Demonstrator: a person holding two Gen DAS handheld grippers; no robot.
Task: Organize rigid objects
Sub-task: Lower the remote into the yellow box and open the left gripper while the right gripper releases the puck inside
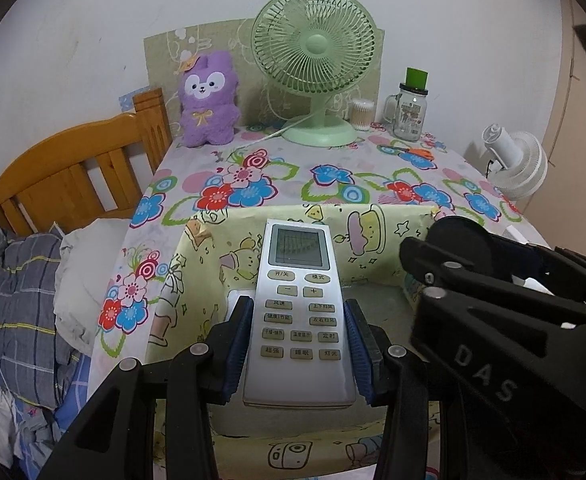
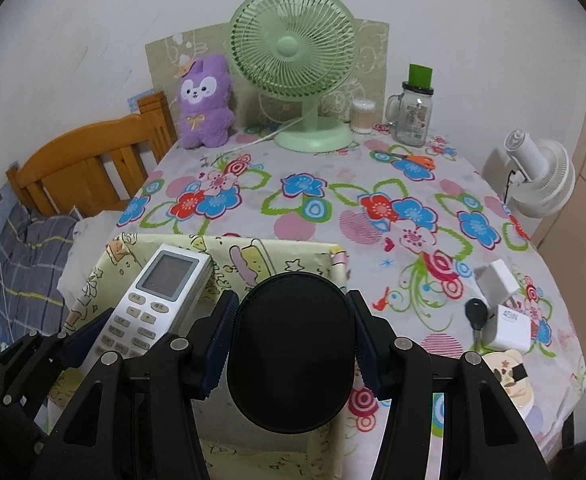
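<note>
My left gripper is shut on a white air-conditioner remote, blue pads pressed to both its long sides. The remote hangs tilted over a cartoon-print storage box at the table's near edge. In the right wrist view the same remote shows at the left, above the box. My right gripper is shut on a black oval case, held over the box's right half. That case and the right gripper's black arms appear at the right of the left wrist view.
On the floral tablecloth stand a green fan, a purple plush, a cotton-swab tub and a glass mug jar. Orange scissors, white chargers, a black key lie right. A wooden bed stands left.
</note>
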